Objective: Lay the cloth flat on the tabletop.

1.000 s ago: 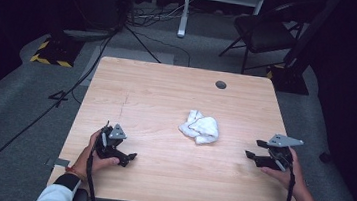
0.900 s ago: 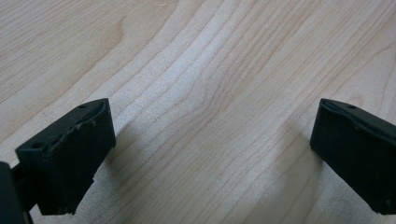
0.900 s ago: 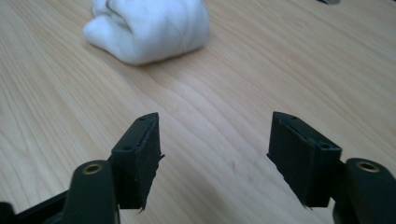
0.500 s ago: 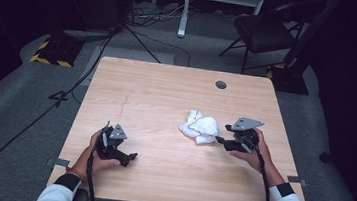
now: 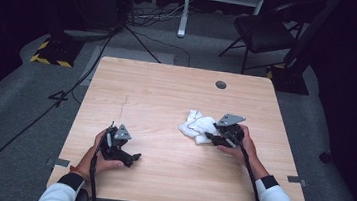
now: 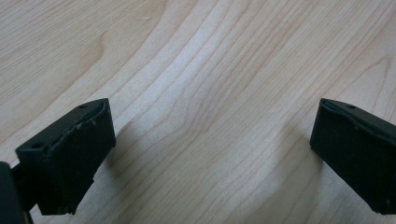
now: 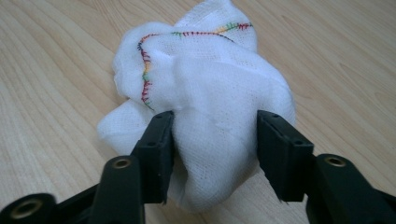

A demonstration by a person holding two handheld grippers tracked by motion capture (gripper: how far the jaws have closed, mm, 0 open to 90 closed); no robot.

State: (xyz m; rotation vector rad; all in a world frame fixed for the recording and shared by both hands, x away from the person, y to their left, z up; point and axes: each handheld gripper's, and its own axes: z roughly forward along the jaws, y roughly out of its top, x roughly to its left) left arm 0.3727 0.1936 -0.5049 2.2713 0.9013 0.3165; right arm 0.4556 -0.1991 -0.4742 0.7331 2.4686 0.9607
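Note:
A crumpled white cloth point(image 5: 194, 124) with multicoloured stitching along its hem lies on the wooden table point(image 5: 167, 89), right of centre. My right gripper point(image 5: 209, 137) is at its near right side. In the right gripper view the cloth point(image 7: 210, 79) bulges between the two black pads point(image 7: 158, 140), which press on a thick fold from both sides; my right gripper point(image 7: 215, 135) is shut on that fold. My left gripper point(image 5: 132, 158) rests near the front left of the table, held by a hand. In its own view my left gripper point(image 6: 212, 140) stands wide open over bare wood.
A round cable hole point(image 5: 221, 85) sits near the table's far edge. Beyond the table stand a black chair point(image 5: 264, 31) and a white desk frame point(image 5: 186, 11), with cables on the grey floor. Yellow-black tape point(image 5: 50, 59) marks the floor at the far left.
My right gripper has come in from the table's right edge to the cloth and taken a fold between its jaws. The left gripper has stayed where it was.

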